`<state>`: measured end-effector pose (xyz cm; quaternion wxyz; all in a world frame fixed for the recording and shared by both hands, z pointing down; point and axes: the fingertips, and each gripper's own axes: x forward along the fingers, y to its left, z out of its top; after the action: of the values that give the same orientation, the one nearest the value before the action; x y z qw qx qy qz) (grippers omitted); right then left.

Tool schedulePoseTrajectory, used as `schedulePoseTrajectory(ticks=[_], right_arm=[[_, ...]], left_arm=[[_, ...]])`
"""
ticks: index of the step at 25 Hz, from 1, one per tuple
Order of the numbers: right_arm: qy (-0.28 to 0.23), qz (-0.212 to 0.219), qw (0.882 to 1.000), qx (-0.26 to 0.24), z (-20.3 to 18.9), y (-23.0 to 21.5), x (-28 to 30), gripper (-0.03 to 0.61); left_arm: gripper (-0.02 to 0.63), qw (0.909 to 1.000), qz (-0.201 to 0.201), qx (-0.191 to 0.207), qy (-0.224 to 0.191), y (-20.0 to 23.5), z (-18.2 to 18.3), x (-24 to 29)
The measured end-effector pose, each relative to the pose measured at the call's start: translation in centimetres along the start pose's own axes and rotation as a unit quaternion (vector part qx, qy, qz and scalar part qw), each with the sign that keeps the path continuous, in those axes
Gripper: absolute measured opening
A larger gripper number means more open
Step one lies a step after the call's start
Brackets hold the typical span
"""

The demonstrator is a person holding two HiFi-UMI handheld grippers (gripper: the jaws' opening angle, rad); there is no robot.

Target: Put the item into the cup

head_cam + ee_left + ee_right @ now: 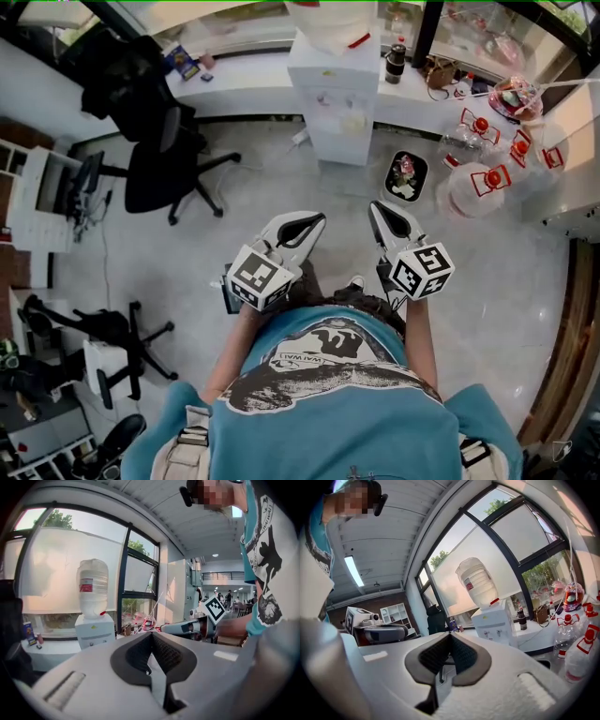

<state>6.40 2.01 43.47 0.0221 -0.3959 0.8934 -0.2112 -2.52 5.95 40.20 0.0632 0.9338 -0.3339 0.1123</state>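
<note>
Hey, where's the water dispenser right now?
Head view, top centre: the water dispenser stands against the white counter, with a black bin just right of its base.

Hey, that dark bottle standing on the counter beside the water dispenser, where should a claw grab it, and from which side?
Take the dark bottle round mid-body, coming in level from the room side. It stands upright and slim, so it should be easy to close across; the water dispenser on one side and a brown bag on the other likely crowd a sideways approach.
</note>
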Motion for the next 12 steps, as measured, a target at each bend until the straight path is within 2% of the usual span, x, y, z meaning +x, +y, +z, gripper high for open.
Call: schedulePoseTrajectory(ticks=[3, 7, 12], right_arm=[[-0.002, -0.014, 1.0, -0.002, 0.1, -0.2, 2.4, 0.002], [0.008, -0.029, 0.999, -0.013, 0.0, 0.1, 6.0, 0.002], [0.016, -0.025, 0.999, -0.018, 0.5, 1.4, 9.3, 0.002]], left_arm=[[0.014, 0.9995, 0.002, -0.029, -0.016, 3.3, -0.1, -0.8], [0.014, 0.9993, -0.006, -0.035, -0.011, 7.2, -0.2, -1.1], [0.014, 0.9984, -0.019, -0.053, -0.01, 10.0, 0.0, -1.5]])
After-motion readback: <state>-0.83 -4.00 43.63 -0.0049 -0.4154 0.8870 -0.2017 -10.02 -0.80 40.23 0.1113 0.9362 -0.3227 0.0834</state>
